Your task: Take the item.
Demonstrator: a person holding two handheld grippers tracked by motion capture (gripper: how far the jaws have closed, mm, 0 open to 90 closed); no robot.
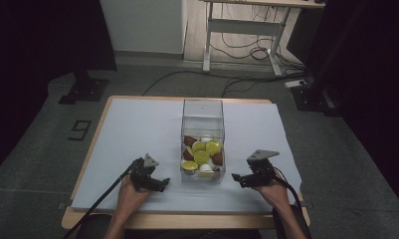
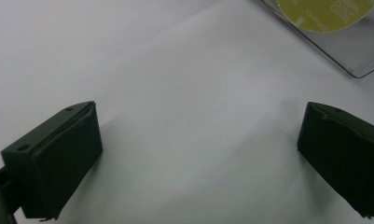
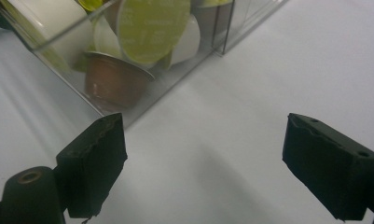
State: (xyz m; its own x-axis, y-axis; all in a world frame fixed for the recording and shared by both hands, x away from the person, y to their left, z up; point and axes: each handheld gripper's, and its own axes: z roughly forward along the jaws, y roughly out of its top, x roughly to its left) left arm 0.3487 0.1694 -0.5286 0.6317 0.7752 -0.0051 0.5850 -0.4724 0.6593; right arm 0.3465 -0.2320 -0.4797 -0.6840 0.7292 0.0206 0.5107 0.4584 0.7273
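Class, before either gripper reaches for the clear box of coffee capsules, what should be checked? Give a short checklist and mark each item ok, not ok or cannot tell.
1. Left gripper jaws open, nothing between them: ok.
2. Right gripper jaws open, nothing between them: ok.
3. Clear box upright on the white mat, between the grippers: ok.
4. Capsules all inside the box, none on the mat: ok.
5. Box top open for reaching in: cannot tell.

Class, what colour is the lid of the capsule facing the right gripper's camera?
Yellow-green lid, clearest in the right gripper view.
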